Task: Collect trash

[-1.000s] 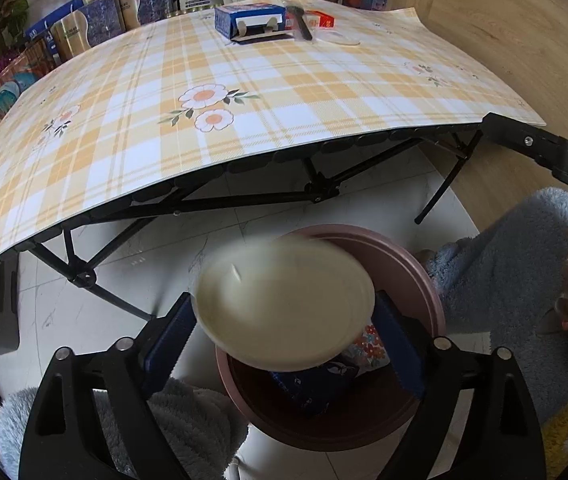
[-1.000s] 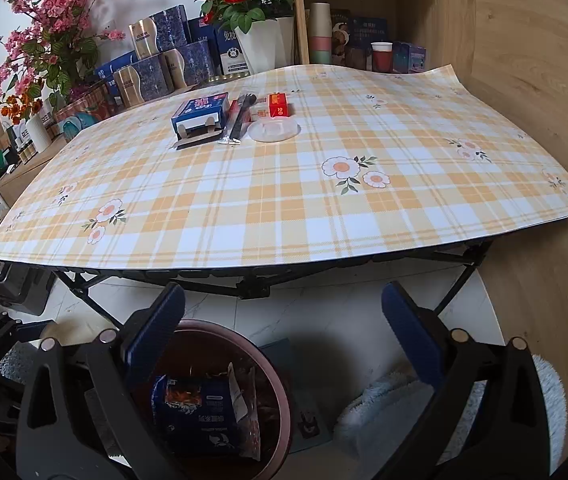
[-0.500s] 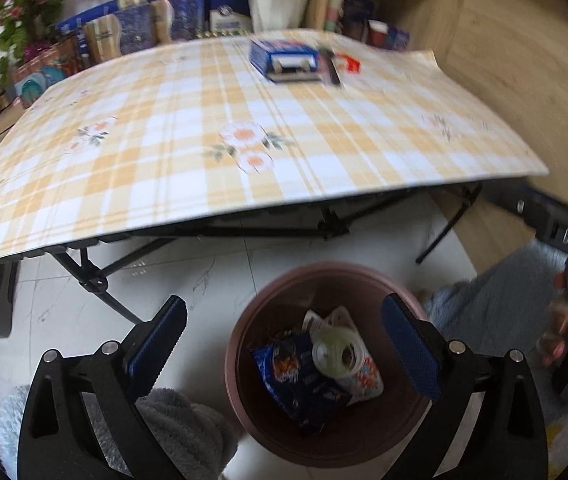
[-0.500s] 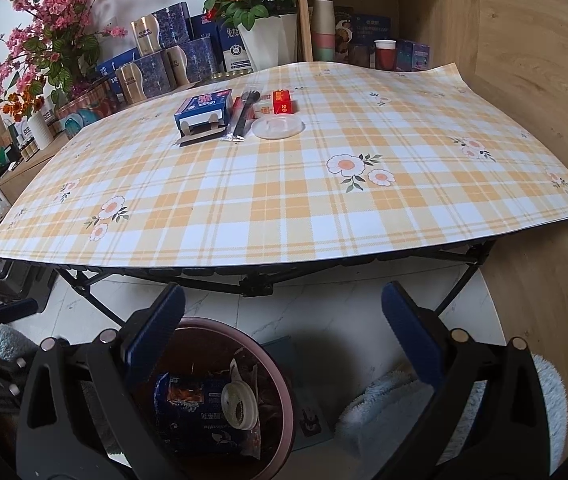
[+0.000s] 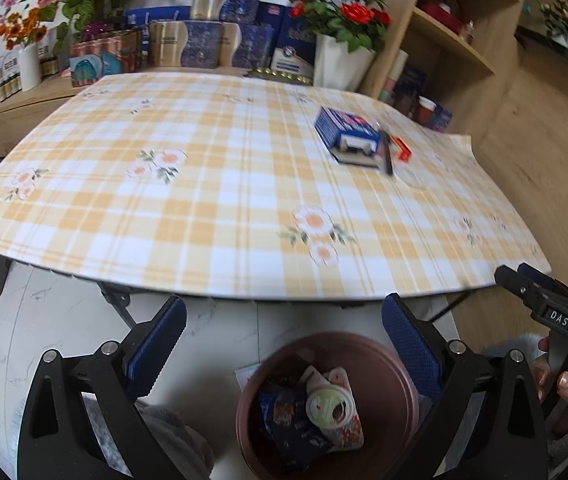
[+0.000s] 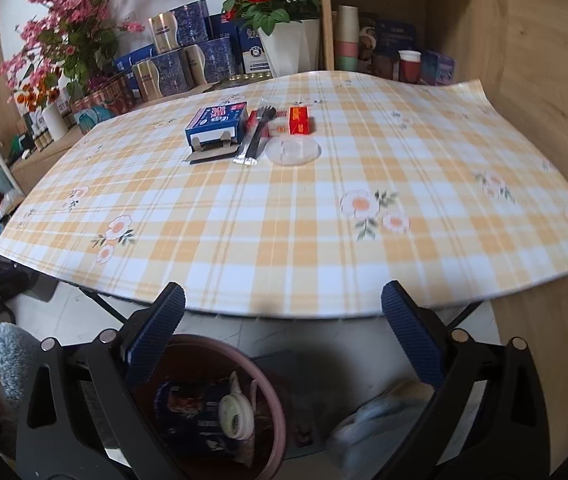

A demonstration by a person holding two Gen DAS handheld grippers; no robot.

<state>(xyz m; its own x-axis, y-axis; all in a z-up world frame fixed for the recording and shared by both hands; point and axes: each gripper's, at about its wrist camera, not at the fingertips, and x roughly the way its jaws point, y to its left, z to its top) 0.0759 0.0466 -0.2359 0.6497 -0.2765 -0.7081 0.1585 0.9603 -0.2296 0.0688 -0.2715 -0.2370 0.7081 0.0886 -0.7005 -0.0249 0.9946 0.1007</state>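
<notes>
Lying far across the surface [image 6: 324, 216], the clear lid [image 6: 292, 151] looks light, thin and slippery; pinch its raised rim. Both grippers' fingers [image 6: 410, 338] gape wide, empty.

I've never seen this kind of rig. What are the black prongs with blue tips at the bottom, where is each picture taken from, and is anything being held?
No robot: a person holds a two-finger gripper in each hand, each carrying a fisheye camera looking along its fingers. The left gripper and right gripper are both open and empty. On the checked tablecloth lie a blue carton, a wrapped black fork, a red box and a clear lid. Below, a brown bin holds wrappers and a round lid.
</notes>
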